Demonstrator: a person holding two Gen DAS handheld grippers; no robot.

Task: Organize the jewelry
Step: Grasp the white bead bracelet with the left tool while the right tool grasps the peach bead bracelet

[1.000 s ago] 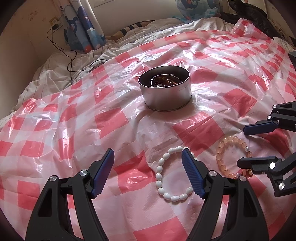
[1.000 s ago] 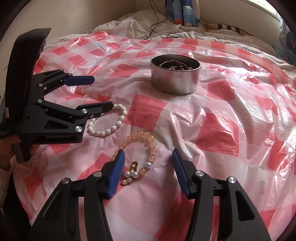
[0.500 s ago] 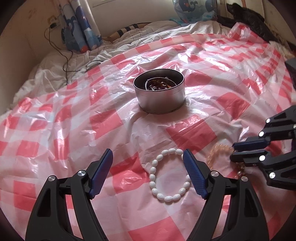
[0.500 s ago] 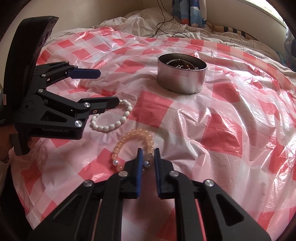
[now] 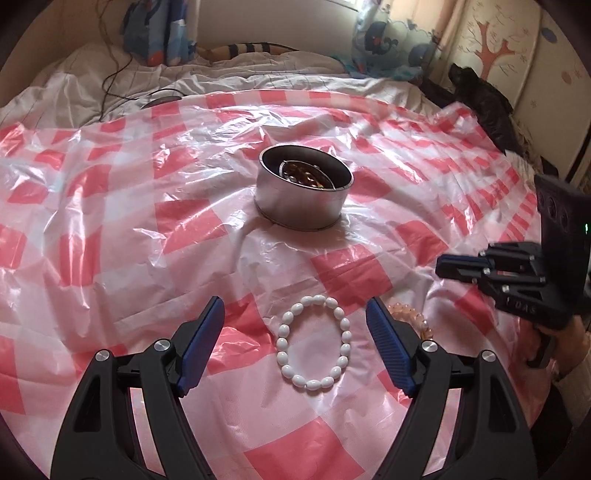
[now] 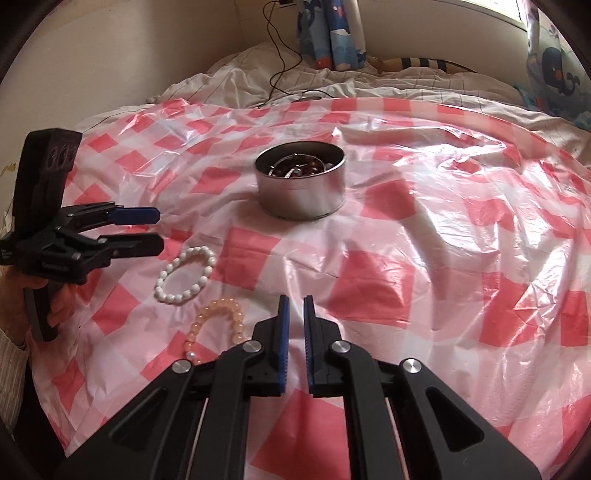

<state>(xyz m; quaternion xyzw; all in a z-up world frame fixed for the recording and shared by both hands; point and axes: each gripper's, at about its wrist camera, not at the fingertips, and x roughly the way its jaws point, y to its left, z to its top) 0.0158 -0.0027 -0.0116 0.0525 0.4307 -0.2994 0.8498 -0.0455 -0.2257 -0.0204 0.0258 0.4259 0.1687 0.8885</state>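
Observation:
A white bead bracelet (image 5: 314, 343) lies on the checked sheet, below and between the fingers of my open left gripper (image 5: 295, 306). In the right wrist view the same white bracelet (image 6: 186, 275) lies just right of the left gripper (image 6: 157, 229). A peach bead bracelet (image 6: 218, 323) lies on the sheet, left of my right gripper (image 6: 296, 301) and partly behind its left finger. The right gripper's jaws are closing and stand nearly together, with only sheet showing between the pads. The round metal tin (image 5: 299, 206) (image 6: 301, 199) with jewelry inside stands farther back.
A red and white checked plastic sheet (image 5: 147, 221) covers the bed. Rumpled white bedding (image 6: 240, 85), a black cable (image 6: 277, 62) and blue patterned curtains (image 6: 328, 33) lie at the far side. A dark object (image 5: 484, 103) sits at the back right. A hand (image 6: 55, 306) holds the left gripper.
The right gripper's jaws went from wide apart to nearly together, over the peach bracelet, then lifted and shifted right of it. The left gripper turned, bringing the white bracelet between its fingers.

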